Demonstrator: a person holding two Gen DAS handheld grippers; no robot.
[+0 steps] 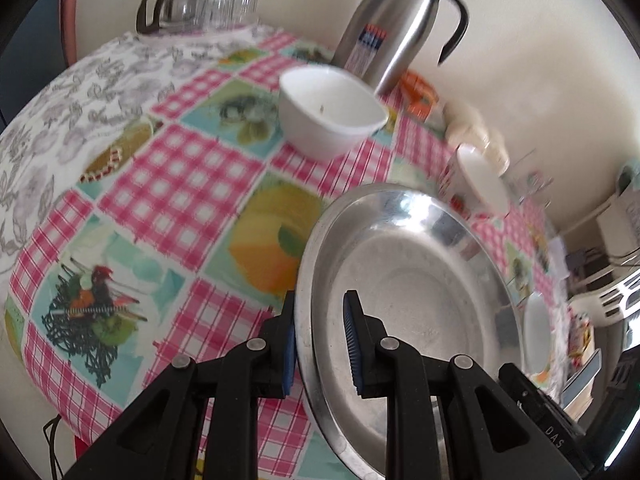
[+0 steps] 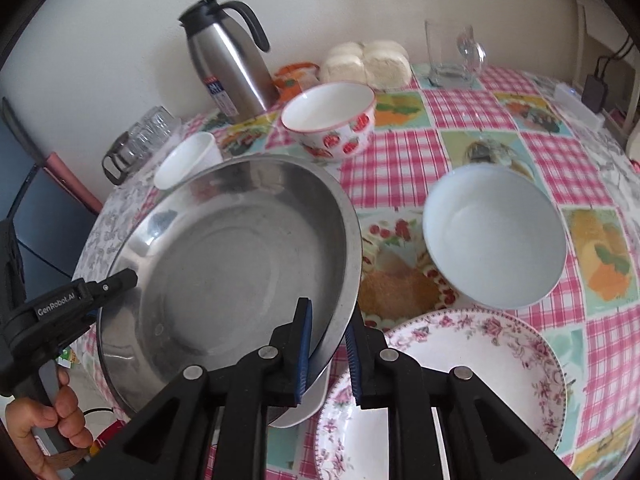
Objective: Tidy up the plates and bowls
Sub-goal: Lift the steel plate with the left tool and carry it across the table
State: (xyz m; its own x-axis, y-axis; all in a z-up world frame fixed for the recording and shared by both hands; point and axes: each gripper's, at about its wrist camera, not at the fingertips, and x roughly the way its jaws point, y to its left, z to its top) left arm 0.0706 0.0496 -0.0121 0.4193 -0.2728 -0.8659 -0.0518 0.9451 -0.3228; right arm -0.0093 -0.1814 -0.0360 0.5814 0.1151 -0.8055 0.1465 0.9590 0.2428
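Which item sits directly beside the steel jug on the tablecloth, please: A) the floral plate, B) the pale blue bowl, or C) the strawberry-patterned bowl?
C: in the right wrist view the strawberry-patterned bowl stands just right of the steel jug, while the floral plate and pale blue bowl lie nearer the camera.

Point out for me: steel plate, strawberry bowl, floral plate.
steel plate (image 2: 224,256): right wrist view, on its flat inner base.
strawberry bowl (image 2: 344,140): right wrist view, on the outer wall with the strawberry print.
floral plate (image 2: 480,356): right wrist view, on its white inner surface.
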